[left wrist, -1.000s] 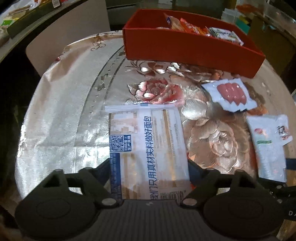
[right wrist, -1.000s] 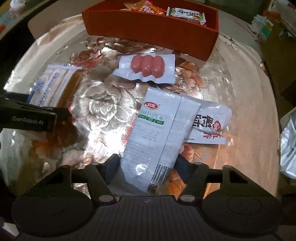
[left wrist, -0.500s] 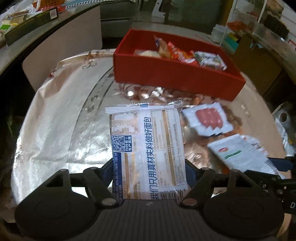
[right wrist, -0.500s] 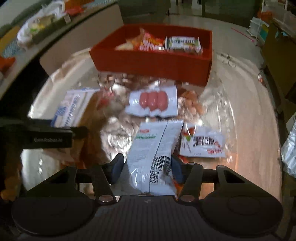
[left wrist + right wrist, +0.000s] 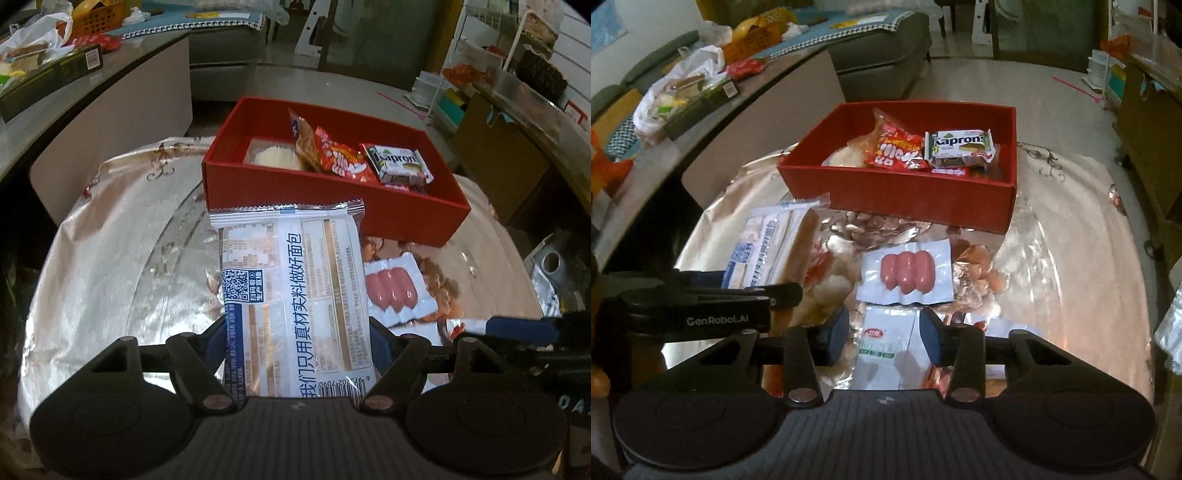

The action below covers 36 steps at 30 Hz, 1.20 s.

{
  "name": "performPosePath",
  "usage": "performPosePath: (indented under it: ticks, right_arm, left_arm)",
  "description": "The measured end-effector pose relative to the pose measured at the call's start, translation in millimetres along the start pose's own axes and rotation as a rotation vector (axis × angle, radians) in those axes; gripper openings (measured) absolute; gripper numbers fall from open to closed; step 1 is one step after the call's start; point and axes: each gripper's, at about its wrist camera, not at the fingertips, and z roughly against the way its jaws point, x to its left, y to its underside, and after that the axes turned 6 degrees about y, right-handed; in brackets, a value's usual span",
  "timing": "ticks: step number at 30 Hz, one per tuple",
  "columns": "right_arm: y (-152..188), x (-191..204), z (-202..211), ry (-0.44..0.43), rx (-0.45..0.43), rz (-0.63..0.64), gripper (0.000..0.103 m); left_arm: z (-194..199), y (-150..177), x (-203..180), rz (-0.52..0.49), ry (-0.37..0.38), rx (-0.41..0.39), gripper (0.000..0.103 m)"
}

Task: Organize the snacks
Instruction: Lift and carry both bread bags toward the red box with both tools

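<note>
My left tongs (image 5: 297, 343) clamp the bread packet (image 5: 291, 291), its long axis pointing toward the red box (image 5: 332, 206); my right tongs (image 5: 884, 332) clamp the white pouch (image 5: 882, 350), likewise lengthwise.

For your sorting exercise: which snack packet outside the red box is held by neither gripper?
The sausage pack, clear-fronted with three pink sausages, lying flat on the tablecloth. The bread packet and green-labelled white packet are each gripped.

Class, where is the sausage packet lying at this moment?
The sausage packet lies flat on the shiny tablecloth, centre of the right wrist view, between the red box behind it and the right gripper.
</note>
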Motion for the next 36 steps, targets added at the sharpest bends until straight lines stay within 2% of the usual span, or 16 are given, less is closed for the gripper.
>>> performPosePath:
  ticks: [4, 6, 7, 10, 13, 15, 17, 19, 21, 23, 26, 29, 33, 36]
  right_arm:
    - [7, -1, -11, 0.007, 0.05, 0.003, 0.054]
    - [19, 1, -18, 0.033, 0.09, 0.008, 0.062]
    - [25, 3, -23, 0.05, 0.115, 0.015, 0.07]
    - [36, 10, -39, 0.092, 0.159, 0.046, 0.077]
    - [41, 15, -53, 0.073, 0.187, 0.04, 0.087]
    - [42, 21, -63, 0.069, 0.201, 0.049, 0.087]
    - [44, 25, -71, 0.072, 0.206, 0.067, 0.095]
    - [46, 34, -72, 0.098, 0.193, 0.11, 0.092]
    - [47, 37, -69, 0.127, 0.187, 0.14, 0.081]
    - [45, 31, -63, 0.138, 0.19, 0.145, 0.063]
    - [39, 12, -53, 0.097, 0.2, 0.066, 0.059]
    - [38, 5, -42, 0.085, 0.181, 0.045, 0.059]
    - [33, 3, -24, 0.056, 0.127, 0.019, 0.059]
    - [29, -3, -20, 0.05, 0.105, -0.002, 0.059]
  left_arm:
    - [-4, 3, 2, 0.001, 0.0, 0.02, 0.068]
    - [-6, 5, 4, 0.002, -0.005, 0.031, 0.068]
    - [-6, 5, 6, 0.009, -0.006, 0.034, 0.068]
    - [-5, 7, 9, 0.016, -0.012, 0.035, 0.068]
    - [-5, 10, 9, 0.01, -0.018, 0.039, 0.068]
    - [-7, 11, 9, 0.011, -0.021, 0.049, 0.068]
    - [-9, 13, 9, 0.008, -0.024, 0.057, 0.068]
    - [-9, 14, 8, 0.003, -0.027, 0.061, 0.068]
    - [-9, 14, 8, 0.002, -0.026, 0.061, 0.068]
    - [-7, 14, 9, 0.006, -0.024, 0.057, 0.068]
    - [-5, 14, 10, 0.007, -0.019, 0.053, 0.068]
    - [-2, 13, 8, 0.003, -0.008, 0.043, 0.063]
    - [3, 12, 4, -0.019, 0.009, 0.023, 0.063]
    - [-2, 14, 3, -0.031, 0.002, 0.047, 0.063]
